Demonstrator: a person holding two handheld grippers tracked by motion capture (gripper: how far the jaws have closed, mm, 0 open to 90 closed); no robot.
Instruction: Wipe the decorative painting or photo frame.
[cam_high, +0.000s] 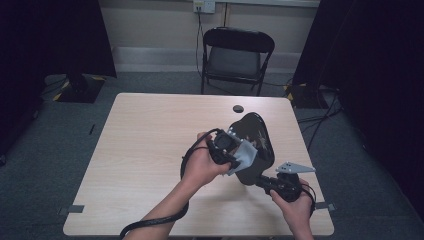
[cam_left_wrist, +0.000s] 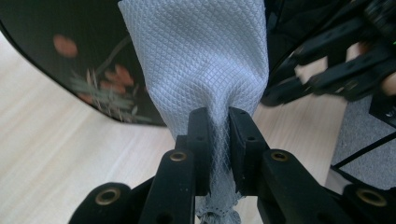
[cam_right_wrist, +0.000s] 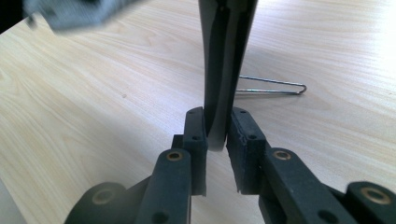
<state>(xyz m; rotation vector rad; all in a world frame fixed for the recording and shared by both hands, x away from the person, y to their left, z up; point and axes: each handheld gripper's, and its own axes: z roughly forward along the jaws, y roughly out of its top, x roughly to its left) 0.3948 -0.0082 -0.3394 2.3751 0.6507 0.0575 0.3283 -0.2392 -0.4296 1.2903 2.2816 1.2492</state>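
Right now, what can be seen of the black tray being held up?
The black tray is glossy and dark, lacquer-like, with rounded corners and a painted motif of orange blossoms and pale grassy stems on its face. It is held above the table, tilted up. The right gripper is shut on its thin rim, seen edge-on in the right gripper view. The grey cloth, clamped in the left gripper, lies against its face.
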